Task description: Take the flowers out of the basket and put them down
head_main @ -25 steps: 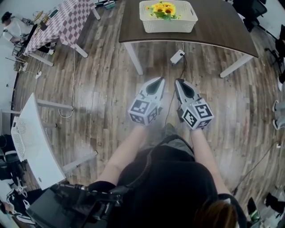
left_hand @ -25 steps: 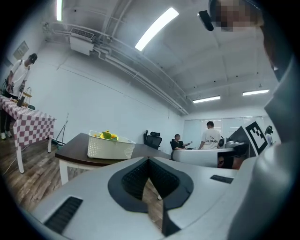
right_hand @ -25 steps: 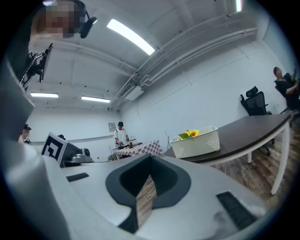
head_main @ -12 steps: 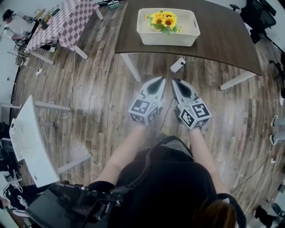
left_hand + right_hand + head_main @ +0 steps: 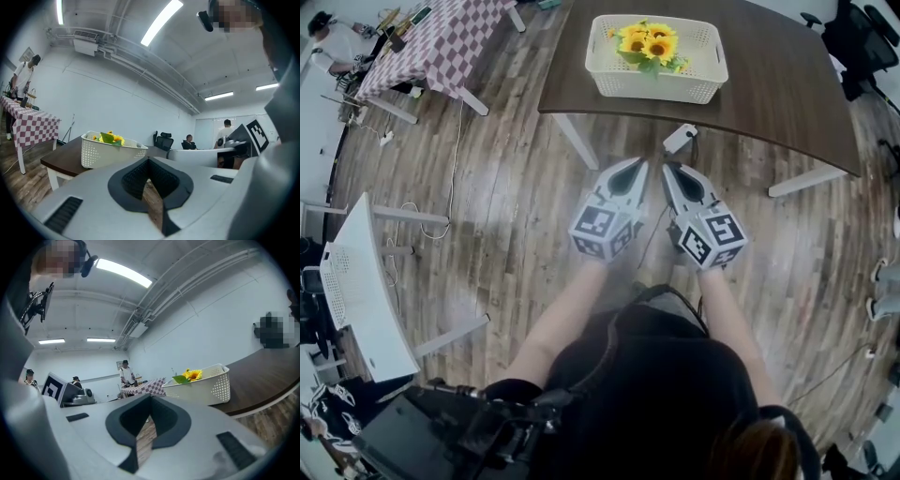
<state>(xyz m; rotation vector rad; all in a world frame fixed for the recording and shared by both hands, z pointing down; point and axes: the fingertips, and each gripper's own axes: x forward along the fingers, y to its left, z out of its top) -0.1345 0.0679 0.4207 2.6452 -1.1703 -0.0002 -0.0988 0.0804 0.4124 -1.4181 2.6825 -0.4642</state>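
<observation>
None of the task is done yet, as I read it. The dark table [image 5: 769,84] stands well ahead of both tongs, and open wood floor lies between their tips and its near edge. On that table, straight ahead of the tongs, sits the white basket [image 5: 656,86]. It is upright, and nothing reaches toward it.

The left tongs [image 5: 632,169] and the right tongs [image 5: 673,172] are held side by side, close to one another and pointing roughly level toward the table. Both have their jaws pressed together with nothing between them. Each gripper view shows only floor through the slit below its pads.

The flowers [image 5: 645,42], yellow heads with green leaves, lie inside the basket and rise a little over its rim, far ahead of either pair of tongs. From this distance I cannot tell whether they form one bunch or separate stems.

So everything is left to do. I have to close the gap to the table, part one pair of jaws, reach over the rim and pinch the stems. Then I lift the flowers clear and set them down, probably on the bare tabletop beside the basket.
</observation>
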